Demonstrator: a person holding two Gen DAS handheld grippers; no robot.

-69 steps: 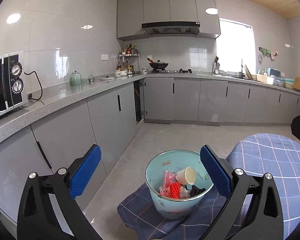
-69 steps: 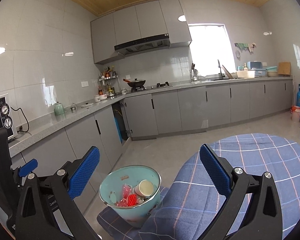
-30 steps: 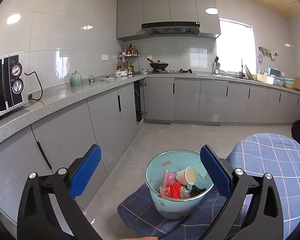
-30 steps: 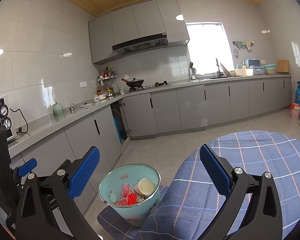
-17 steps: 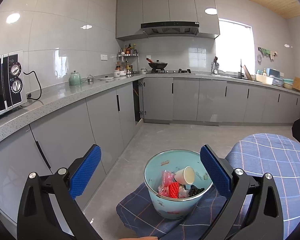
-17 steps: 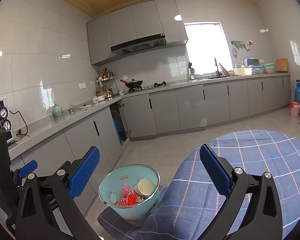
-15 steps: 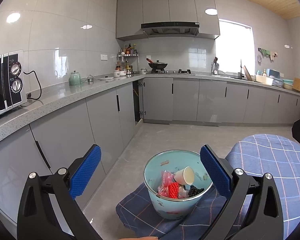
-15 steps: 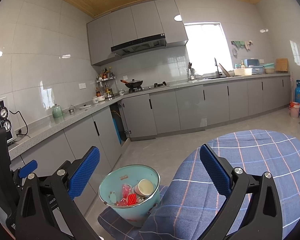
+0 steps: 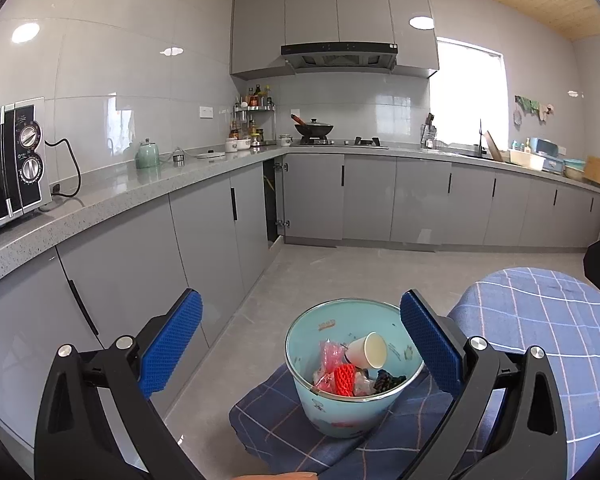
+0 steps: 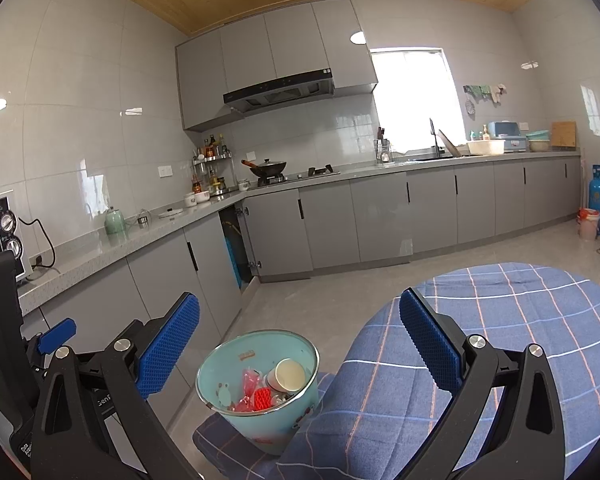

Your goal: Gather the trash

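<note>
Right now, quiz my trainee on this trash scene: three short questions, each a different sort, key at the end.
1. True or false: the paper cup lies on its side inside the light blue bin.
2. Multiple choice: the bin stands on (a) the grey countertop, (b) the blue checked cloth, (c) the bare floor.
3. Fill in: both the left gripper and the right gripper are ____ and hold nothing.

Key: 1 true; 2 b; 3 open.
</note>
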